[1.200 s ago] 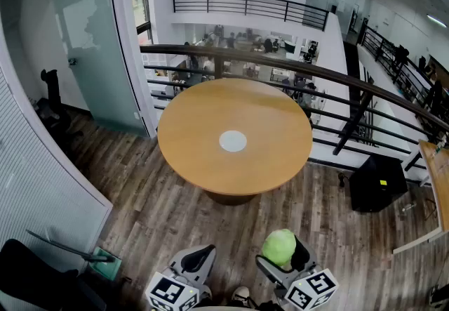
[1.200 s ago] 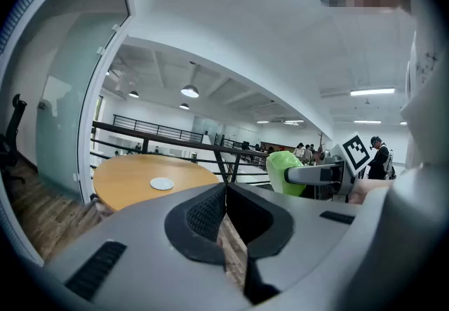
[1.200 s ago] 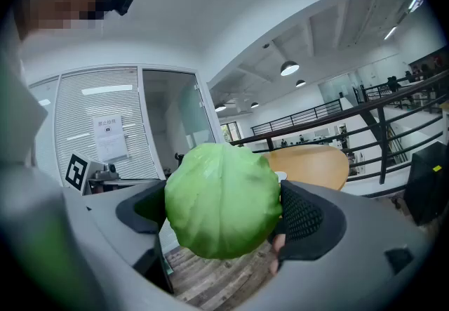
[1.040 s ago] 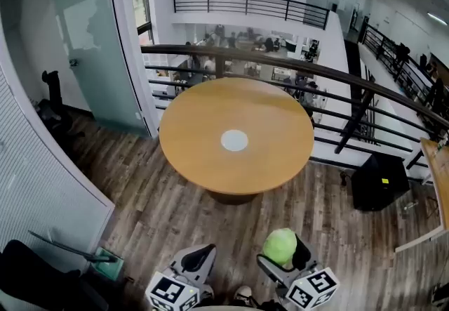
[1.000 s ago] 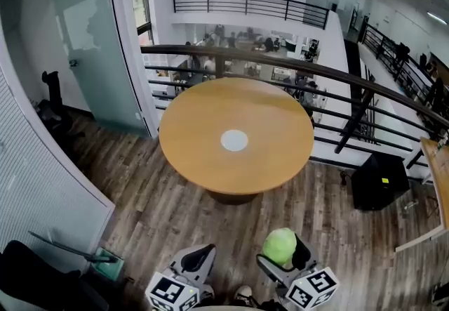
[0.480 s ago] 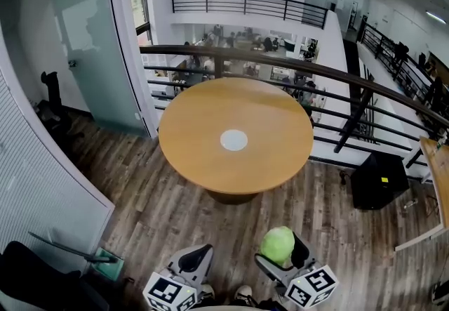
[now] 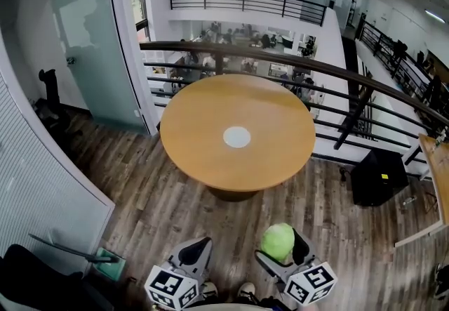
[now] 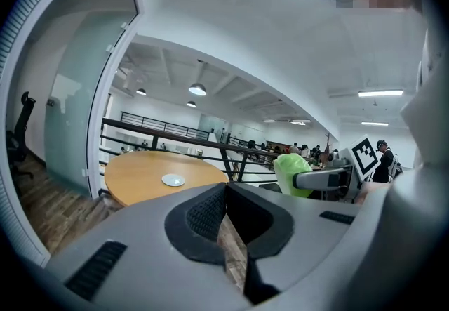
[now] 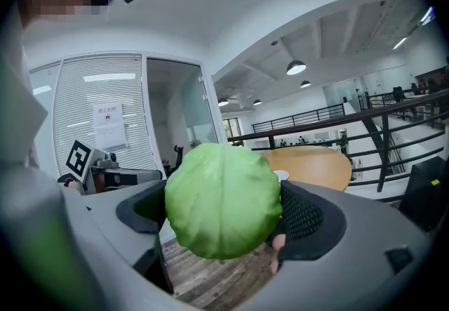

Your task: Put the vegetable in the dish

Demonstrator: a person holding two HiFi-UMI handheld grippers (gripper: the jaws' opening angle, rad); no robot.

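Your right gripper (image 7: pixel 280 250) is clamped on the cabbage (image 9: pixel 223 199), held over the floor, well short of the table (image 7: pixel 203 162). Your left gripper (image 7: pixel 195 252) has its jaws together, holding nothing. The dish (image 7: pixel 237 137) sits at the table's centre. Step in hand: carry. Next, as judged: bring the cabbage over the dish, lower, release.

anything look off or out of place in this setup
Nothing stands out. The green vegetable sits squarely between the jaws of the right hand-held gripper. The left hand-held gripper is shut on nothing. The white dish lies flat at the middle of the round table, not yet reached.
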